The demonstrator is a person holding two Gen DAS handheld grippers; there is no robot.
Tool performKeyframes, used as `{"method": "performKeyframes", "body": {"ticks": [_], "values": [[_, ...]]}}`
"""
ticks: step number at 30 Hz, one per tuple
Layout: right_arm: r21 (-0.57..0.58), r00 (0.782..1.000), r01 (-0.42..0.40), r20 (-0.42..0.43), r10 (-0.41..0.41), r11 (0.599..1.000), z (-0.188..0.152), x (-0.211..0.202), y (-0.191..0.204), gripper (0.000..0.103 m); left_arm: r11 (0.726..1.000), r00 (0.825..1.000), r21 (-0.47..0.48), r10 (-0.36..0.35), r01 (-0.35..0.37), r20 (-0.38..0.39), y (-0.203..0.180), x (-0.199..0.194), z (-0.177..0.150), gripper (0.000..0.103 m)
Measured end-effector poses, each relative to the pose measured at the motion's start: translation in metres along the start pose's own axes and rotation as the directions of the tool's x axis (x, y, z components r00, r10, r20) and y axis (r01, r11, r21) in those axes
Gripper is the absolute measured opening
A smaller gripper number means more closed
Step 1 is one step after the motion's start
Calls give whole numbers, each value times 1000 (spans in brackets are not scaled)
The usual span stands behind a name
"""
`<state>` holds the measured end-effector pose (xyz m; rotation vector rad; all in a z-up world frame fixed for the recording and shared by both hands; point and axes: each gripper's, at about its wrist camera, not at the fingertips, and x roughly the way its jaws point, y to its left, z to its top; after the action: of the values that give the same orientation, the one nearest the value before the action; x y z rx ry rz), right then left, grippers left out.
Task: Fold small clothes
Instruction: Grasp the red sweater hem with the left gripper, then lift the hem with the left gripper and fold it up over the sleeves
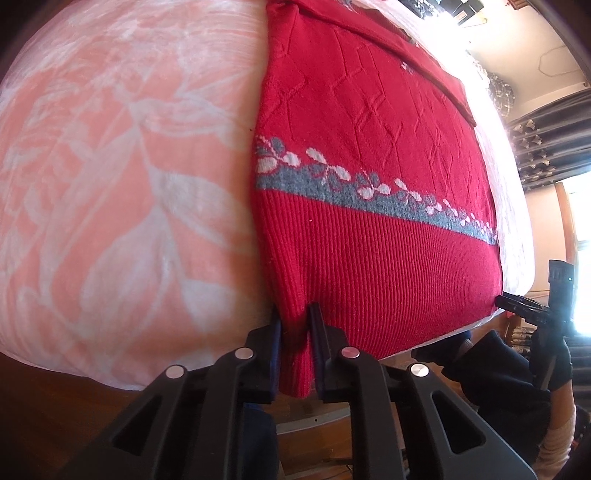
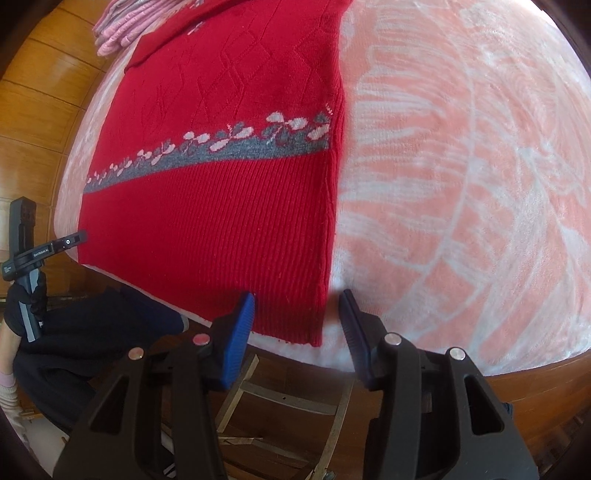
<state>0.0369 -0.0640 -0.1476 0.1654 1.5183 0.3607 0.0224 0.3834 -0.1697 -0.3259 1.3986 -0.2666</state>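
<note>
1. The red sweater (image 1: 369, 166) lies flat on the pink-and-white blanket (image 1: 110, 166), its ribbed hem at the near edge of the surface, and one hem corner hangs slightly over that edge.
2. A grey band with white flowers (image 2: 221, 147) crosses the sweater just above the ribbing; a folded sleeve (image 1: 388, 48) lies across its upper part.
3. The left gripper (image 1: 295, 343) is closed narrowly on the hem corner that hangs over the edge, with the red knit pinched between its blue pads.
4. The right gripper (image 2: 297, 321) stands wide apart around the other hem corner, one pad on the ribbing side and one over bare blanket, neither pressing the cloth.
5. To one side of the sweater the blanket spreads wide and bare; on the other only a thin strip remains before the surface ends at wooden panelling (image 2: 37, 92).
6. A pink knitted pile (image 2: 118, 26) sits beyond the sweater's far end.
7. Below the near edge lies wooden floor (image 2: 288, 406).
</note>
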Motion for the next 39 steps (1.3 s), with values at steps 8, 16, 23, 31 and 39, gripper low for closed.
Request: {"method": "performKeyframes", "body": {"ticks": [8,16,23,31,39], "values": [[18,996,-87,19,86,996,1,-10,-2,7,1000,1000,10,2,-2,24,-4,-5,-1,8],[62,966,-223,152,212,973,12,-58,-4,6,996,989,-7,-86,88,117,-10,-35,11,7],[105,933,-294,245,262,950,33,-89,-6,6,992,965,-20,-117,125,236,-21,-65,35,7],[183,908,-319,341,244,930,86,-114,-21,4,992,938,-78,-65,97,339,-28,-74,84,7],[272,905,-338,358,231,901,149,-95,-38,4,988,928,-139,-17,74,372,-25,-50,144,7]]}}
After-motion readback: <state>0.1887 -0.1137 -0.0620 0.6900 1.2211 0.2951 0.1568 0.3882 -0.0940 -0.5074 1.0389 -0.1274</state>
